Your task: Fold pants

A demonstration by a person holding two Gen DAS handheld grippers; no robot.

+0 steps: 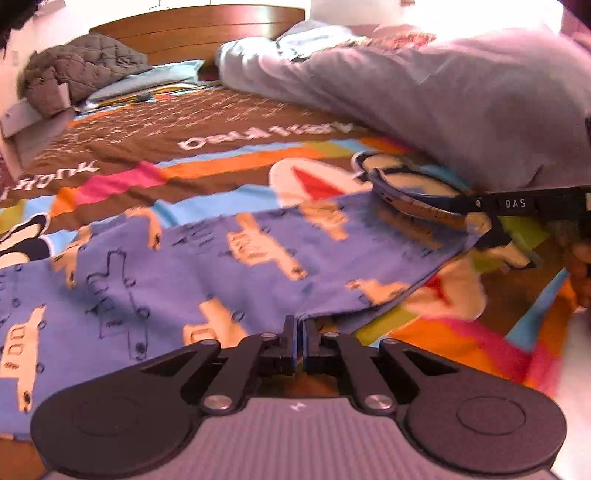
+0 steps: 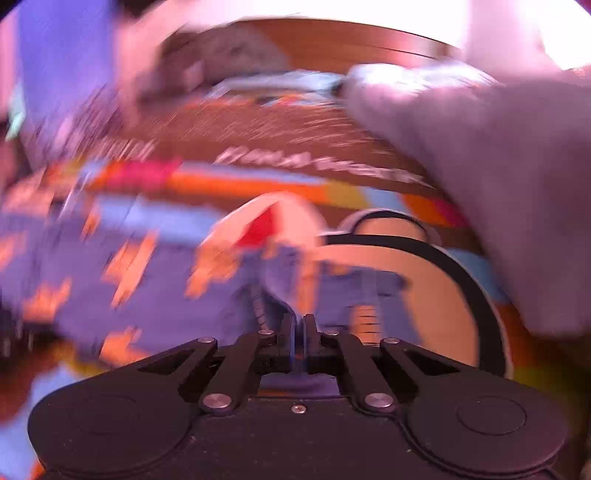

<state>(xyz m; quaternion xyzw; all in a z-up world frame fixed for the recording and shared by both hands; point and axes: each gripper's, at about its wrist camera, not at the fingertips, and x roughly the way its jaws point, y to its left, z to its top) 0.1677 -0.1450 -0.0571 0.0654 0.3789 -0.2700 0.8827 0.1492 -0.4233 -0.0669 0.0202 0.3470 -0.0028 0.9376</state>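
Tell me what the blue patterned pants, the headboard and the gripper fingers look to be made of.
Pants: soft, matte woven or knit fabric, likely cotton; they drape flat and crease at the edge, printed with tan vehicles. Headboard: wood or wood veneer, brown with a slight sheen and horizontal bands. Left gripper fingers: black, matte, probably hard plastic or coated metal, joined by shiny metal pins.
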